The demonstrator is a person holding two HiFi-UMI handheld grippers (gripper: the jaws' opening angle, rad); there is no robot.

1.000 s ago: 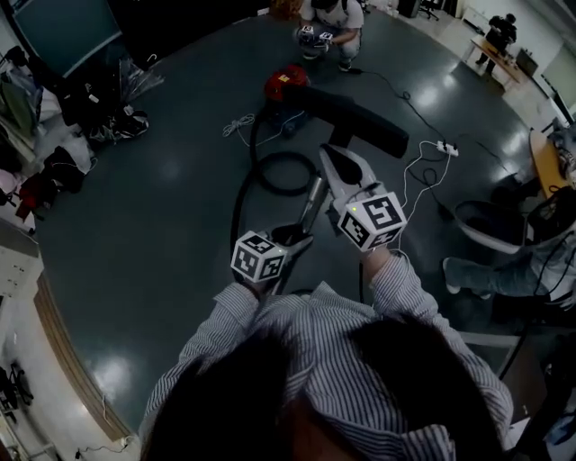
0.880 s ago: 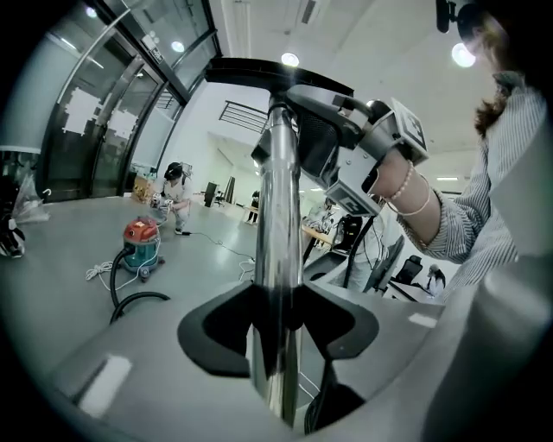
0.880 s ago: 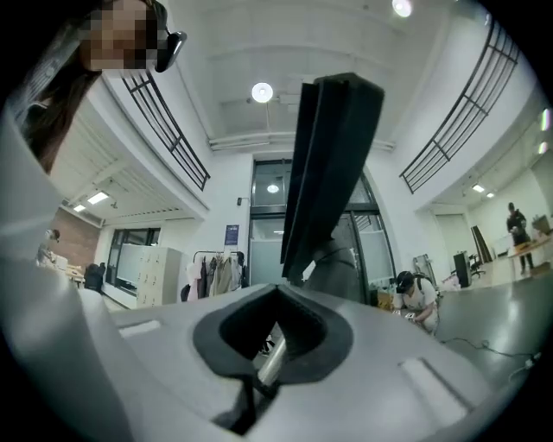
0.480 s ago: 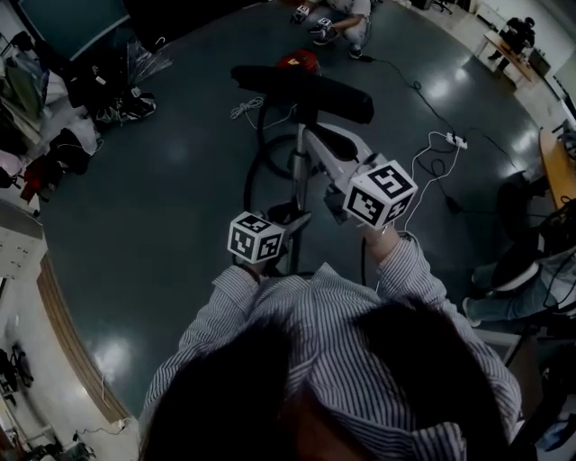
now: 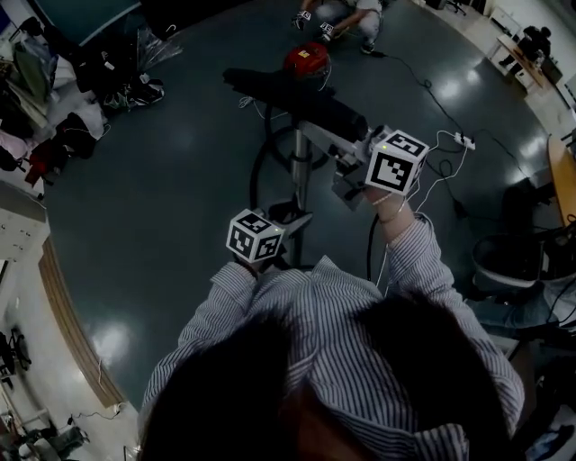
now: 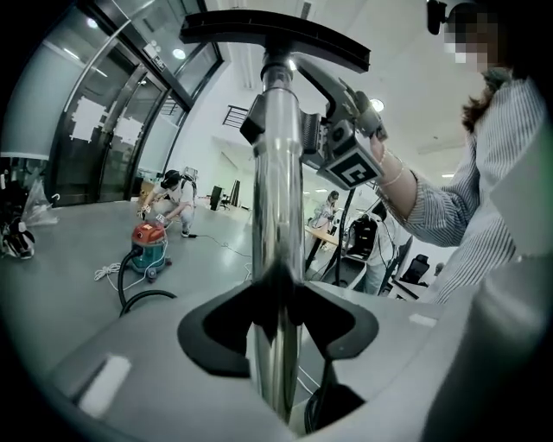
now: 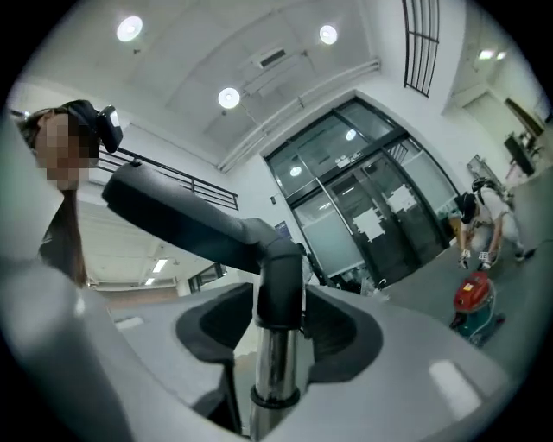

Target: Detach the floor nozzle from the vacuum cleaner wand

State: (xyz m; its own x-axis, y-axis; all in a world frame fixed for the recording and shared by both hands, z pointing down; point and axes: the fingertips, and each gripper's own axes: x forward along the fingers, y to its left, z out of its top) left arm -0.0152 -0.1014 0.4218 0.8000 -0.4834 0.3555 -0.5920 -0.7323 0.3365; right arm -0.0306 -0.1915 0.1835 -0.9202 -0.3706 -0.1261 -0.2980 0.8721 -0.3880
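**Wand and nozzle.** A wand (image 5: 300, 185) of polished metal is being held upright above the floor (image 5: 162, 207). The floor nozzle (image 5: 297, 99) is being carried at its upper end, lying crosswise as a long dark bar. The nozzle is being shown attached: its black neck (image 7: 281, 285) is seated over the top of the tube.

**Left claw.** The left claw (image 5: 290, 218) is being pressed shut on the lower part of the wand. In the left gripper view the tube (image 6: 278, 173) is being shown running straight up between the two dark pads, which are touching it on both sides.

**Right claw.** The right claw (image 5: 315, 135) is being held higher, at the joint between wand and nozzle. Its jaws have just been opening and are now standing released. The neck and the top of the tube are being shown between them in the right gripper view, with a gap on either side, so nothing is being grasped there.

**Surroundings.** A red vacuum cleaner (image 5: 306, 58) is standing on the floor beyond the nozzle. A black hose (image 6: 143, 298) is lying in a loop beside it. A crouching person (image 5: 346, 13) is being shown just behind the cleaner. A white power strip (image 5: 462, 140) with its cable is lying on the floor to the right. Striped sleeves (image 5: 414, 261) are being worn on the arms that are carrying the two claws.
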